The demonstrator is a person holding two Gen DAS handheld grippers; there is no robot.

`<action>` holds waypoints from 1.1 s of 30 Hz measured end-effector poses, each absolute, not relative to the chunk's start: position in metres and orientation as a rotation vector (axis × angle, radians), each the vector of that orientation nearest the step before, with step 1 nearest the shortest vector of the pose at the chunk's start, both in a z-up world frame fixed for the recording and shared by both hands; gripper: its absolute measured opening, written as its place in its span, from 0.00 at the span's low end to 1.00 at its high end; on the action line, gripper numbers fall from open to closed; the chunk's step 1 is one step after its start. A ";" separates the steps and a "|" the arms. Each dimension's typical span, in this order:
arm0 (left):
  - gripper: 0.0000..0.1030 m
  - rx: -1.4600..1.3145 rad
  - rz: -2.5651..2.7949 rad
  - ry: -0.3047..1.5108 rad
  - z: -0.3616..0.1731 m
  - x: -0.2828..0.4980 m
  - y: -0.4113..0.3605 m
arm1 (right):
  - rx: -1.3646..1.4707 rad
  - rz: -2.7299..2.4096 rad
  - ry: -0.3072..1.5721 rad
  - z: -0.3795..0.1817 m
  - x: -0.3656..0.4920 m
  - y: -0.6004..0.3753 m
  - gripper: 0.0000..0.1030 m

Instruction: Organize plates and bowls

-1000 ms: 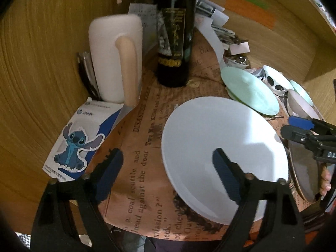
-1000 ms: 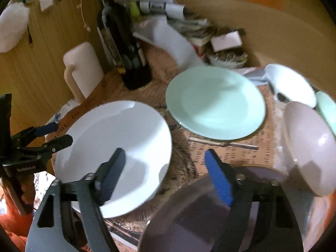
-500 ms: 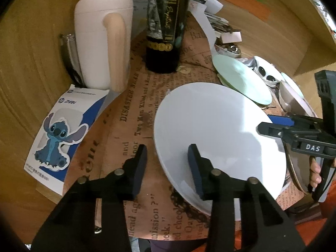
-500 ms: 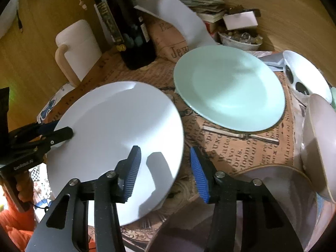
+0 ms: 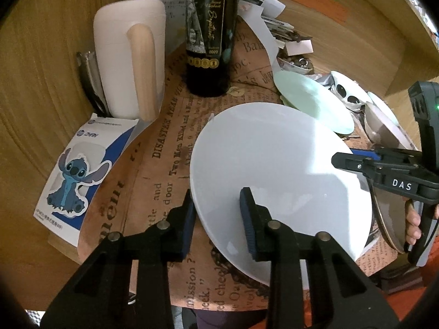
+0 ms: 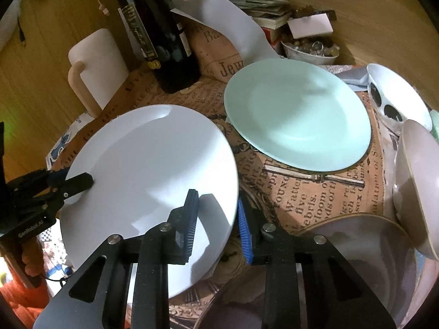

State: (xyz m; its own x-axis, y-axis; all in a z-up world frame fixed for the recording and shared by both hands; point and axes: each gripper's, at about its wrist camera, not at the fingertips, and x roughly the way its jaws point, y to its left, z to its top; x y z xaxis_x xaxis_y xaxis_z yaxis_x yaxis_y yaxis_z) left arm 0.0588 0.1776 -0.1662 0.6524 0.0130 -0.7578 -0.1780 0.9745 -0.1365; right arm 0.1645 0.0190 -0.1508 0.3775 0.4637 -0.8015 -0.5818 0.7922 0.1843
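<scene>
Your right gripper is closing astride the white plate rim; the left gripper grips its opposite edge.

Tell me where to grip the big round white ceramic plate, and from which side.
Grip the big round white ceramic plate by its thin rim at two opposite edges, one finger above and one below. It is wide, shallow and tilted off the newspaper-print cloth, so its rim is free. The left gripper and right gripper already straddle it, jaws closing.
</scene>
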 end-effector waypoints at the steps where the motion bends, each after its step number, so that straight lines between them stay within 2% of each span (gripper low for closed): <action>1: 0.31 -0.201 0.115 0.851 -0.165 0.058 0.176 | -0.128 0.669 0.977 -0.151 0.165 0.018 0.25; 33: 0.31 -0.223 0.046 0.761 -0.130 0.079 0.129 | 0.001 0.576 0.859 -0.115 0.148 -0.059 0.25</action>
